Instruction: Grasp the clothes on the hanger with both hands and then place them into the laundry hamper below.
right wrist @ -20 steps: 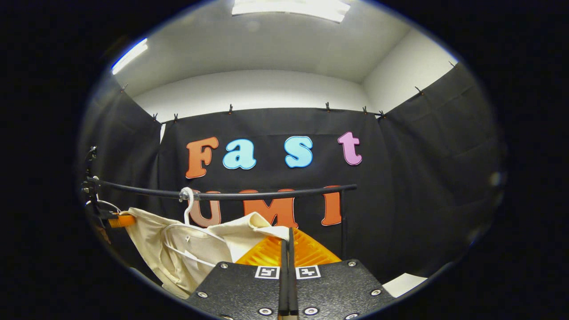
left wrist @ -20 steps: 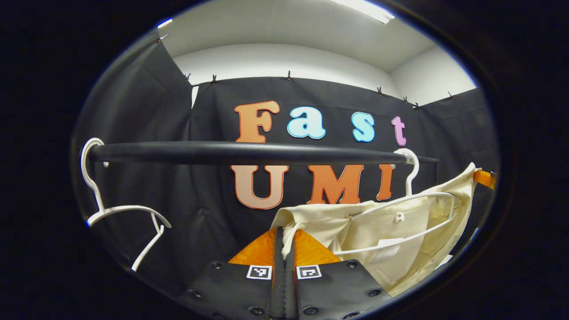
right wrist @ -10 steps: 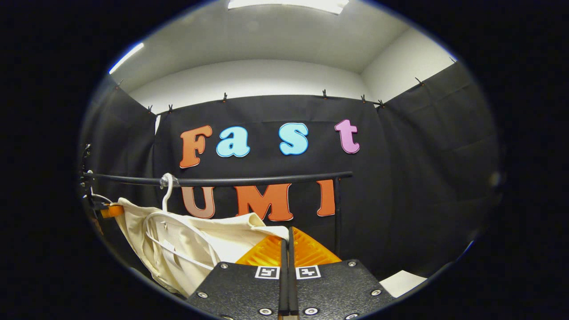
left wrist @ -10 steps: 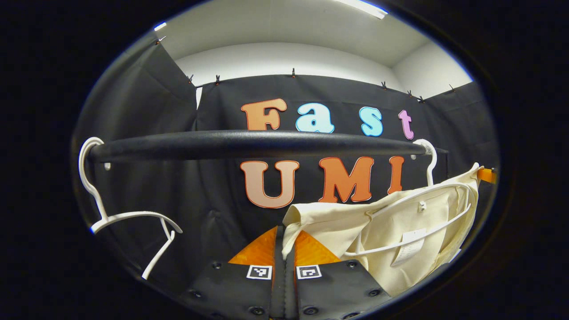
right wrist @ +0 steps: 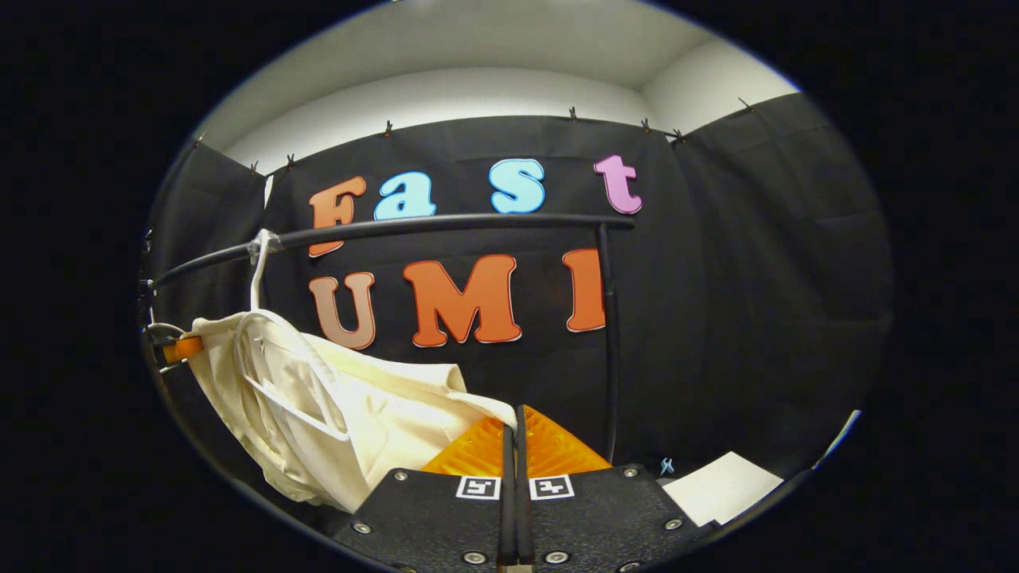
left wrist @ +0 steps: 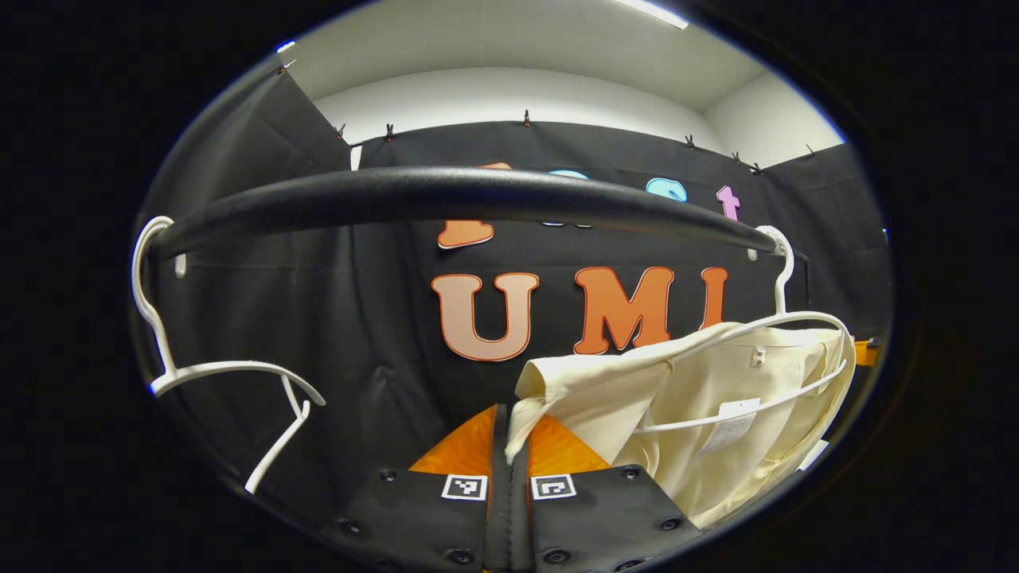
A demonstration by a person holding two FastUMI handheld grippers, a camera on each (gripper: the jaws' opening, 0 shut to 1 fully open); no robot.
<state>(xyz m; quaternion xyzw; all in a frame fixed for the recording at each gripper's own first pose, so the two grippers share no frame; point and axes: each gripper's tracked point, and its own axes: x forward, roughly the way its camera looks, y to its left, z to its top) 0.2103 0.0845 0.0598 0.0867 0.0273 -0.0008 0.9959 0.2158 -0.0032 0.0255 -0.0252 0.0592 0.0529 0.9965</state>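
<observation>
Garment point(left wrist: 700, 414), cream, seen in left gripper view hanging off white hanger point(left wrist: 784, 326) under black rail point(left wrist: 446, 195); corner pinched betw. left gripper point(left wrist: 509, 418) fingers, jaws closed on cloth. Second hanger point(left wrist: 215, 374) bare, far left on rail. Right gripper view: same garment draped lower left, edge clamped in right gripper point(right wrist: 516, 418), jaws closed on it.

- Left tool point(left wrist: 509, 446): two matt black plates side by side, each with round screws and a small square black-and-white marker near the seam
- Right tool point(right wrist: 516, 446): same black plates, screws, and paired square markers
</observation>
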